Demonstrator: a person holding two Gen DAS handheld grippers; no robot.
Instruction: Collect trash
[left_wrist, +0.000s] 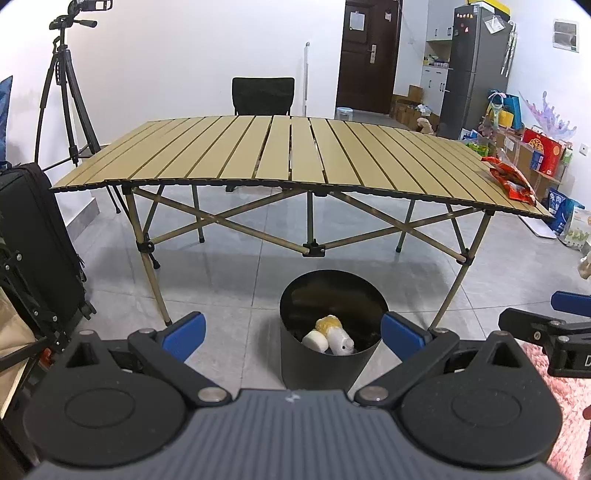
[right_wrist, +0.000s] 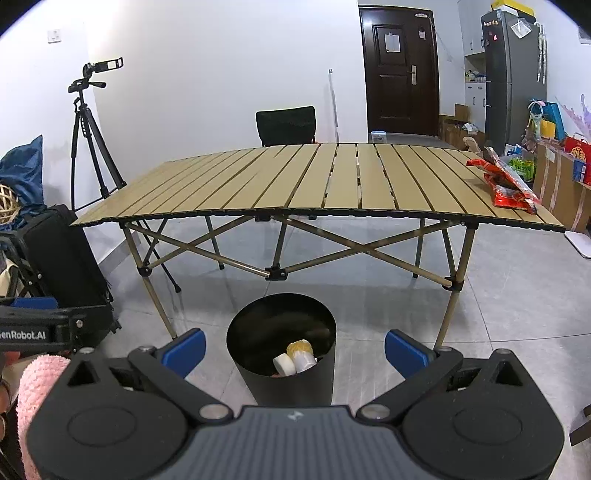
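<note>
Both tools are held low and level, side by side, pointing forward at the floor in front of the table. The left gripper, black with blue-padded fingers, has its jaws spread wide with nothing between them; the right gripper, of the same build, is equally wide apart and empty. In the left view the right tool shows at the right edge, just beside it; in the right view the left tool shows at the left edge, above a fluffy pink sleeve.

Just ahead of both stands a round black trash bin on the grey tiled floor, framed between each pair of fingers and apart from them. Inside it lie a white cylindrical piece, a yellow-and-white crumpled wad and a white bottle-like item, touching one another.

Behind the bin stands a tan slatted folding table on crossed metal legs. Near its right end lie crumpled red snack wrappers, well apart from both tools.

To the left of the table is a black suitcase, and farther back a camera on a black tripod. A black chair sits at the table's far side. Beyond it are a dark brown door, a grey refrigerator and colourful boxes and bags along the right wall.
</note>
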